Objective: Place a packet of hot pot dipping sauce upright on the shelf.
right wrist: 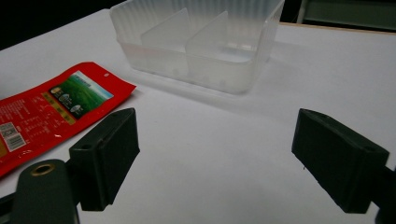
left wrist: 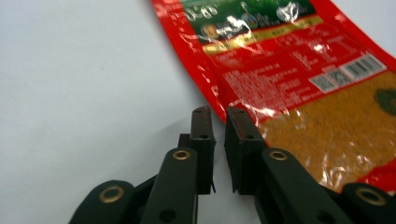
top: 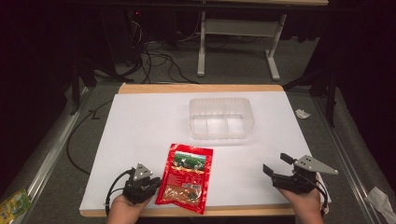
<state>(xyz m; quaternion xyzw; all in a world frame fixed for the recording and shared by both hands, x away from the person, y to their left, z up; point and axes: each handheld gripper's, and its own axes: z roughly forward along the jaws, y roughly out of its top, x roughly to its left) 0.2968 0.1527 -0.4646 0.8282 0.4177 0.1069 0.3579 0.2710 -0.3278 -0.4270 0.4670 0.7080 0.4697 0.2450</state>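
High view shows a flat red foil packet with a green picture panel and a clear window of brownish powder (top: 185,178) lying on the white surface (top: 140,126), near its front edge, with a clear plastic tray split into three compartments (top: 221,117) standing well apart behind it. The left hand-held gripper (top: 148,181) sits just beside the packet's left edge, and in the left gripper view its jaws stand almost together with a thin gap, the right-hand jaw touching or overlapping the packet's red margin (left wrist: 219,93); I cannot tell whether any film lies between them. As I judge it, the risk lies there: a thin, slick packet lying flat gives the jaws nothing to get under, so closing from the side may push it away across the smooth surface or catch only a sliver of the seam, which could slip out once lifted, the powder's weight dragging the packet down. The right hand-held gripper (top: 278,166) rests wide open, holding nothing, off to the right and facing the tray (right wrist: 205,46); so far away, it cannot steady the packet if it skids or swings.
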